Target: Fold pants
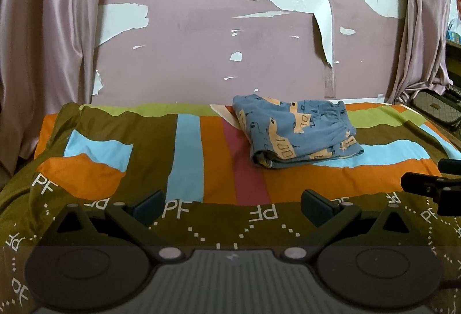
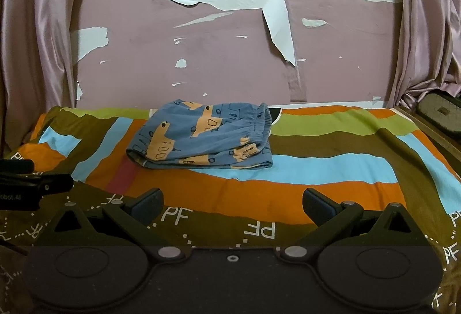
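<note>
My right wrist view shows the elastic waistband of the blue printed pants; the left shows their folded edge. They lie folded on the striped bedsheet, well ahead of my left gripper and right gripper, both spread and empty.

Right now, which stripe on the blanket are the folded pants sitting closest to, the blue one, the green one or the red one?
The long light blue stripe. The pants rest their near edge right on it; the green one lies behind, the red one off their left corner.
</note>
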